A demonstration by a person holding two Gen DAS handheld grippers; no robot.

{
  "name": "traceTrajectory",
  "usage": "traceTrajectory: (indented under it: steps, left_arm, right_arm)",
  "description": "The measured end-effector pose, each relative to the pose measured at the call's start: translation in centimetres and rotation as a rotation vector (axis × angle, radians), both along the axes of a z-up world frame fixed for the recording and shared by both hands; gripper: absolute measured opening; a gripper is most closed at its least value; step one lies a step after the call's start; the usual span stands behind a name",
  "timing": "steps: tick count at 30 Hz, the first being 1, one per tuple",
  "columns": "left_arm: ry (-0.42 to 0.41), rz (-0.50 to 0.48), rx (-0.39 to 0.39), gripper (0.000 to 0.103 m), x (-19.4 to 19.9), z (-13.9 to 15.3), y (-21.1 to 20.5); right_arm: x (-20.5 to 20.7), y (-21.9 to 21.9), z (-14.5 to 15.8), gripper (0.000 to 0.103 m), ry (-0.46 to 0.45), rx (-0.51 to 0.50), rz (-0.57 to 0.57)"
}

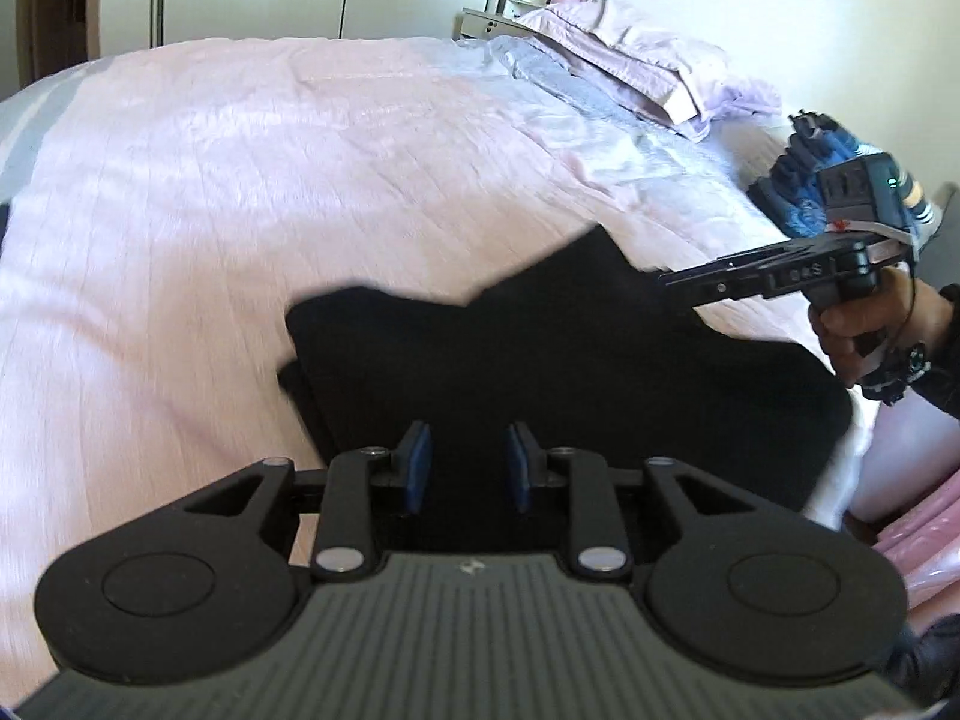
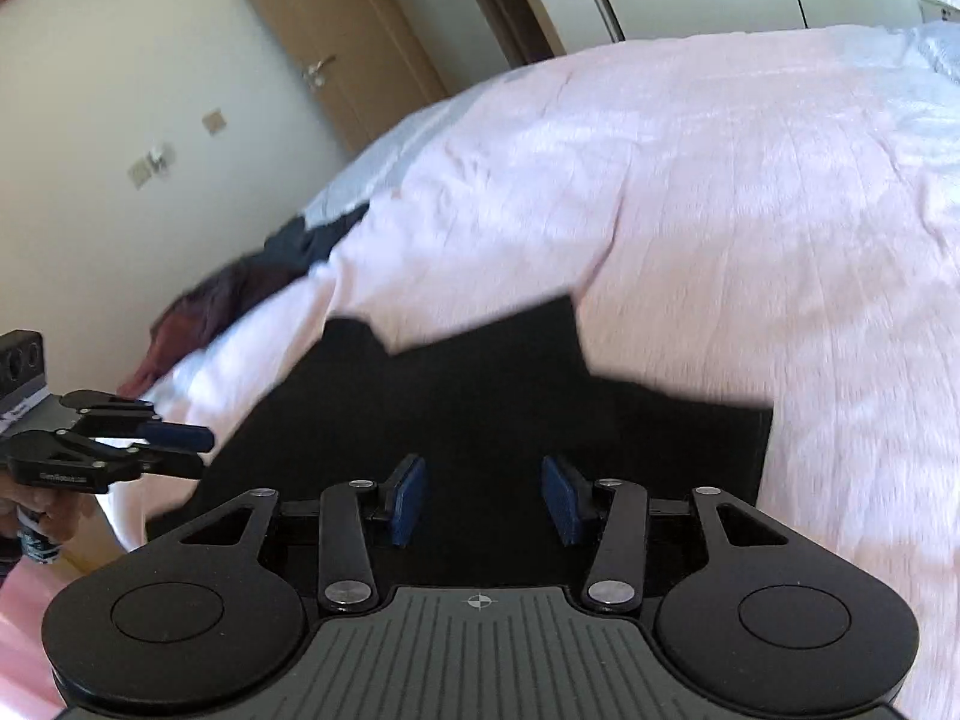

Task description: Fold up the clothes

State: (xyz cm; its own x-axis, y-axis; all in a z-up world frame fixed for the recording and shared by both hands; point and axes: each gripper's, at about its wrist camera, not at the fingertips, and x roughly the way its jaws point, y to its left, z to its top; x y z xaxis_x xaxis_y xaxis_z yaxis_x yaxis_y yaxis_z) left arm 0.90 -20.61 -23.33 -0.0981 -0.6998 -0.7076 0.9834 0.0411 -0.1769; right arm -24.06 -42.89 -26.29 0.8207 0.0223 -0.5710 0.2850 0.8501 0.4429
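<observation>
Nearest the left wrist camera, the left tool (image 1: 465, 468) stands with its blue rubber pads a narrow gap apart and nothing visibly pinched between them; the black cloth lies behind and below. In its own view the right tool (image 2: 483, 501) is likewise open, wider, its pads bare over the same dark fabric. Just beyond both lies the black fabric garment (image 1: 540, 372), a flat, matte, partly folded piece with angular corners and an extra layer showing at its left edge, resting on the near side of the bed close to the edge. It looks light, limp and unslippery, likely to sag and drag unless lifted at two points; the far pointed corner and the left corner seem the best places to pinch, taking all layers. Under it the pale pink quilted bedspread (image 1: 300, 180) has a crinkled, ribbed texture that may grip the cloth. Farther off sit rumpled lilac pillows (image 1: 648, 66), then glossy white wardrobe doors (image 1: 270, 0).
</observation>
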Motion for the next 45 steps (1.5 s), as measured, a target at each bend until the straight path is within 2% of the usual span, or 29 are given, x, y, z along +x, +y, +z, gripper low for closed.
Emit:
traceTrajectory:
  steps: [2, 6, 10, 12, 15, 19, 21, 24, 25, 28, 29, 30, 32, 33, 34, 36, 39, 40, 41, 43, 45]
  left_arm:
    - [0.002, 0.002, 0.033, 0.025, 1.4, -1.2, -2.2]
    - [0.010, 0.015, 0.074, 0.028, 3.8, -3.5, -5.6]
    - [0.014, 0.032, 0.067, 0.027, 4.3, -3.7, -6.2]
    - [-0.002, 0.032, 0.062, 0.027, 3.9, -3.3, -5.8]
    - [-0.035, 0.042, 0.028, 0.023, 2.8, -1.2, -4.1]
    - [-0.051, 0.015, -0.042, 0.023, -0.2, 1.4, 0.2]
    - [-0.048, -0.005, -0.054, 0.024, -2.0, 1.7, 2.8]
    - [-0.043, 0.002, -0.003, 0.024, -4.0, -0.4, 5.5]
    - [-0.051, 0.008, 0.015, 0.026, -4.4, -1.6, 6.1]
    - [-0.022, 0.063, -0.005, 0.027, -4.1, -2.7, 7.6]
    - [-0.006, 0.082, -0.006, 0.027, -3.9, -2.5, 7.7]
    - [-0.006, 0.095, -0.011, 0.027, -3.7, -2.0, 7.9]
    - [-0.056, 0.106, -0.027, 0.029, -3.7, -0.8, 8.9]
    - [-0.080, 0.107, -0.034, 0.029, -3.6, -0.2, 9.5]
    - [-0.107, 0.105, -0.045, 0.029, -3.7, 0.3, 10.3]
    - [-0.184, 0.090, -0.069, 0.032, -4.3, 1.2, 12.0]
    - [-0.371, 0.011, -0.111, 0.040, -7.5, 1.8, 13.9]
    - [-0.440, -0.027, -0.126, 0.047, -8.9, 1.7, 14.4]
    - [-0.512, -0.067, -0.135, 0.054, -10.3, 1.3, 14.7]
    - [-0.659, -0.145, -0.150, 0.062, -13.0, 0.2, 15.1]
    - [-0.785, -0.211, -0.157, 0.067, -15.1, -1.3, 15.2]
  right_arm:
    - [2.3, -1.3, -0.5, 0.047, 0.010, -0.006, 0.034]
    - [6.9, -3.6, -3.8, 0.045, 0.119, 0.002, 0.076]
    - [6.8, -5.7, -4.3, 0.044, 0.125, 0.004, 0.024]
    - [6.0, -5.4, -2.9, 0.044, 0.136, -0.041, 0.001]
    - [2.1, -3.1, 0.9, 0.044, 0.088, -0.125, -0.013]
    - [-4.2, 3.0, 3.8, 0.044, -0.024, -0.144, 0.028]
    - [-6.8, 6.4, 3.3, 0.044, -0.035, -0.178, 0.044]
    - [-10.0, 10.2, 0.1, 0.044, 0.037, -0.195, 0.050]
    - [-11.3, 10.7, -1.5, 0.044, 0.050, -0.173, 0.029]
    - [-14.5, 10.0, -3.8, 0.043, 0.001, -0.047, -0.060]
    - [-15.0, 10.2, -3.6, 0.043, -0.006, -0.035, -0.075]
    - [-15.2, 10.9, -2.8, 0.044, 0.002, -0.068, -0.072]
    - [-15.5, 12.5, -1.3, 0.044, 0.020, -0.142, -0.061]
    - [-15.4, 13.4, -0.7, 0.048, 0.034, -0.201, -0.051]
    - [-15.3, 14.3, 0.0, 0.058, 0.048, -0.263, -0.041]
    - [-15.7, 16.7, 0.3, 0.067, 0.065, -0.399, -0.018]
    - [-15.2, 20.3, -0.1, 0.068, 0.099, -0.585, 0.053]
    - [-14.8, 21.4, -0.4, 0.068, 0.112, -0.643, 0.083]
    - [-14.3, 22.3, -0.9, 0.068, 0.134, -0.705, 0.119]
    - [-12.8, 23.8, -2.3, 0.068, 0.187, -0.826, 0.196]
    - [-11.3, 25.0, -3.8, 0.068, 0.240, -0.935, 0.271]
